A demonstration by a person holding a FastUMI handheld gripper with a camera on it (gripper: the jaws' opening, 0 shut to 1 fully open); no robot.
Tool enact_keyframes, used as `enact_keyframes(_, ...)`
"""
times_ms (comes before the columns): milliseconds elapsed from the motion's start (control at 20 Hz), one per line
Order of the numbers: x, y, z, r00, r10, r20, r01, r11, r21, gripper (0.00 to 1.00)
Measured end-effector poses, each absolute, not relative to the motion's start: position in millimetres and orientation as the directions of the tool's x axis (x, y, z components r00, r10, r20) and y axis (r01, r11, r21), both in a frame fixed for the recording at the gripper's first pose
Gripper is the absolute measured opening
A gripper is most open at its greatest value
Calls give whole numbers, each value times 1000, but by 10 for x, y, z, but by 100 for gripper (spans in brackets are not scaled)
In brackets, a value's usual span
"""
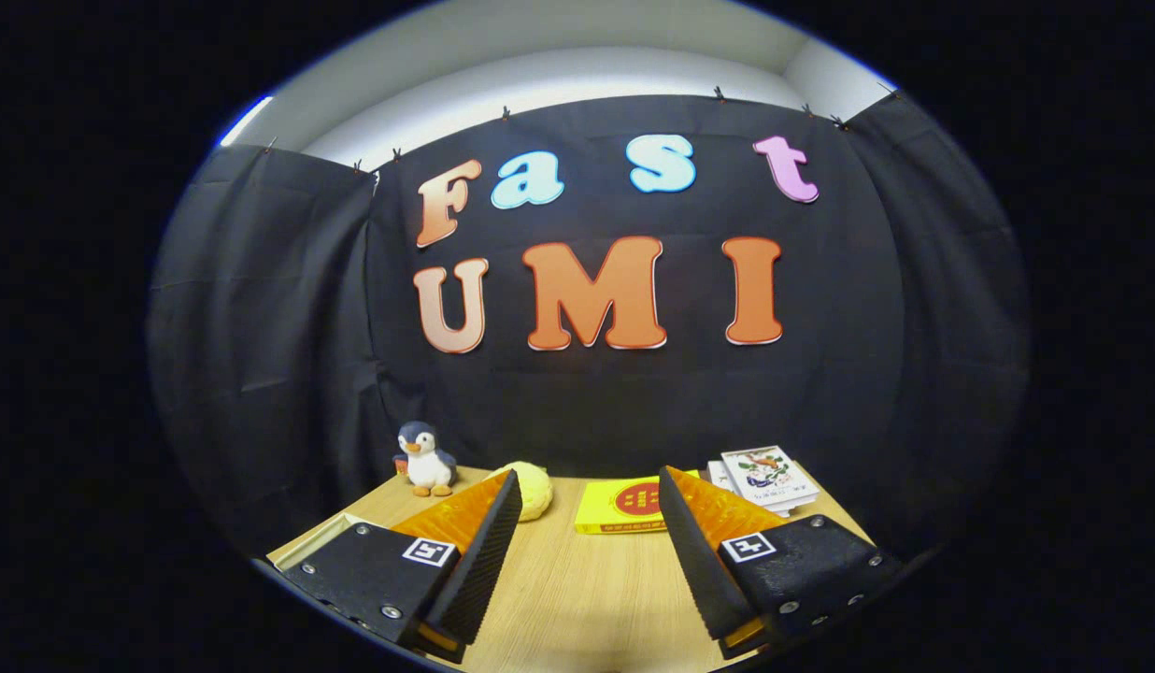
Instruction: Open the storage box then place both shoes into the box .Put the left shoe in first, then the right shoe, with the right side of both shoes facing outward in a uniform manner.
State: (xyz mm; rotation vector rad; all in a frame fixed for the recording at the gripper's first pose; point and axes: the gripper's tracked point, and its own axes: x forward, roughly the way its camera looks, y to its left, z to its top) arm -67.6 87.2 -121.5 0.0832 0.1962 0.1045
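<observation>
Over the table (587, 598), tool (589, 486) open, empty

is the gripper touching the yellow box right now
Apart. The gripper view shows the open gripper with bare table between its fingers; the yellow box lies beyond them, unpinched.

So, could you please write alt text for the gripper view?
The gripper hovers over a wooden table, its fingers open and holding nothing. Beyond them lie a toy penguin, a yellow round object, a yellow box and stacked books.
</observation>
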Motion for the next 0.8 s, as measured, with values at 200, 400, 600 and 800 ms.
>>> enact_keyframes(200,-623,586,-969,994,71,-82,-65,995,69,90)
enact_keyframes(400,-608,340,-817,999,34,-18,-33,998,47,90)
enact_keyframes(600,-588,168,-751,1000,7,5,-8,998,58,90)
enact_keyframes(800,-572,49,-766,1000,-8,10,8,999,46,90)
